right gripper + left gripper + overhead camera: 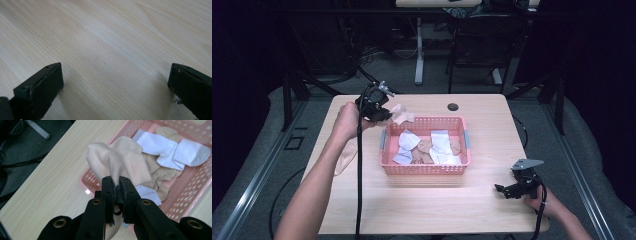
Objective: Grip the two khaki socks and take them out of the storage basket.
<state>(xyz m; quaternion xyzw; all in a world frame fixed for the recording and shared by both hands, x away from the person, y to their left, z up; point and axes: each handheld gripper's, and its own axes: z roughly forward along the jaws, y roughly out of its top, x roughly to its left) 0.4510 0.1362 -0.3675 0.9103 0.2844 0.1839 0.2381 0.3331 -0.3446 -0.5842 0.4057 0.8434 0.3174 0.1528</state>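
the left gripper [115,185] pinches a soft beige cotton sock [117,160] by its edge, lifted over the pink perforated plastic basket's [387,165] left rim, seemingly to sort it, while the right gripper [504,191] rests spread above the pale wooden table [105,45], unneeded.

- I see a pale wood-grain desk [422,200] with rounded corners; a small round black cable hole [453,106] sits near its far edge.
- A pink perforated plastic basket [424,169] stands on the desk just left of the middle; white and beige socks lie inside it.
- A loose beige sock [344,159] lies flat on the desk near its left edge, partly hidden behind my left forearm.
- The near right part of the desk [105,45] is bare wood.
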